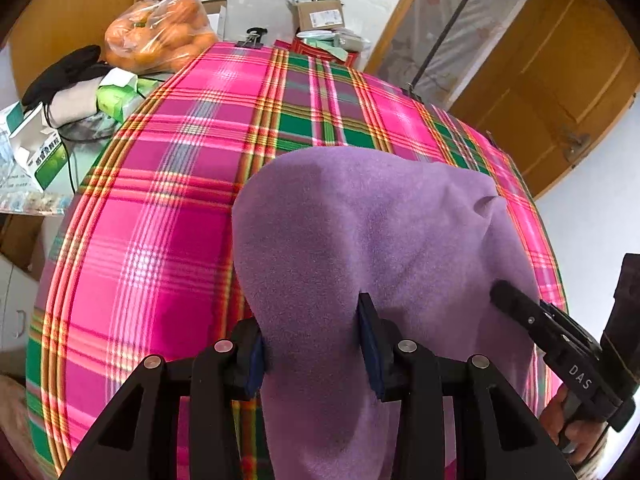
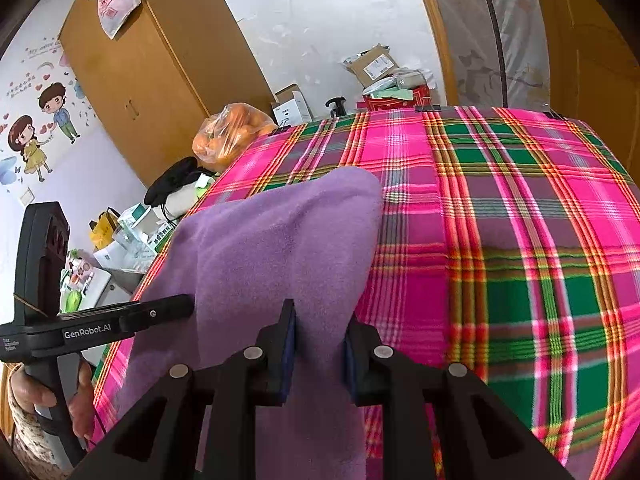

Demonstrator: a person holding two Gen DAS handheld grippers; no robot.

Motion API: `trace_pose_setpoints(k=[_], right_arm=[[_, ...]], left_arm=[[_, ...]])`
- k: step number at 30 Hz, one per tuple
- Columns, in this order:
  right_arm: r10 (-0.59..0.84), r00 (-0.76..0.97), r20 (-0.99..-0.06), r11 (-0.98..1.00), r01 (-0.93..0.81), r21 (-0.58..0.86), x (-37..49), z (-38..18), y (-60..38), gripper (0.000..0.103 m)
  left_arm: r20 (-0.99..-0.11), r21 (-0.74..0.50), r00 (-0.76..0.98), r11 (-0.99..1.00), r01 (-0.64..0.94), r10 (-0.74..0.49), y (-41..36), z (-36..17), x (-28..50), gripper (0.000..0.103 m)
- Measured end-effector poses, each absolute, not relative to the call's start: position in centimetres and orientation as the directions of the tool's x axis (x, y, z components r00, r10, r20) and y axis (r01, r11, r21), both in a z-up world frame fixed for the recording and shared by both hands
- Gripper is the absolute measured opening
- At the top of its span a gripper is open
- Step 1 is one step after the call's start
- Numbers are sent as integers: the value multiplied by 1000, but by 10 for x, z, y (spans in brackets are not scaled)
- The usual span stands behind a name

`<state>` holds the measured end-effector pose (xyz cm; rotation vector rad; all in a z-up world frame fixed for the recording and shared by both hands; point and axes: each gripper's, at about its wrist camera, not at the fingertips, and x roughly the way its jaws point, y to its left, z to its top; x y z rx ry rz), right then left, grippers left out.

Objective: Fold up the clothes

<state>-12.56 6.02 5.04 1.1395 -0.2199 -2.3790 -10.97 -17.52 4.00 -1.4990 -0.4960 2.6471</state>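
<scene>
Covering table: pink-green plaid cloth (image 1: 160, 208); wooden wardrobe (image 2: 132, 80) behind.

Plaid tabletop (image 2: 520, 240) right open; clutter (image 2: 132, 224) crowds left edge.

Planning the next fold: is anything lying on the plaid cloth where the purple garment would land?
Nothing visible. The purple fleece garment sits between both grippers' fingers, and the pink-and-green plaid cloth ahead is bare; the bag of oranges sits off its edge.

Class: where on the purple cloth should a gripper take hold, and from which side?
Grip the purple cloth at its near edge, coming from the person's side. That edge hangs over the plaid table, so fingers can close on both faces; elsewhere it lies flat.
</scene>
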Motion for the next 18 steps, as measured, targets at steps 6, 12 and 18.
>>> trace_pose_setpoints(k=[6,12,18], right_arm=[[-499,-530,-686,-865,353,356,-144,48,50,21],[-489,-545,-681,-870,357,339,-159,49,40,21],[-476,-552,-685,-877,356,322,-174,48,34,21]], left_arm=[[-828,-293,-527,-949,117,190,-183,43,-123,42],[-825,-266,-542,-957,118,162,-189,46,-141,42],[-827,-254,-542,-960,122,150,-192,46,-156,42]])
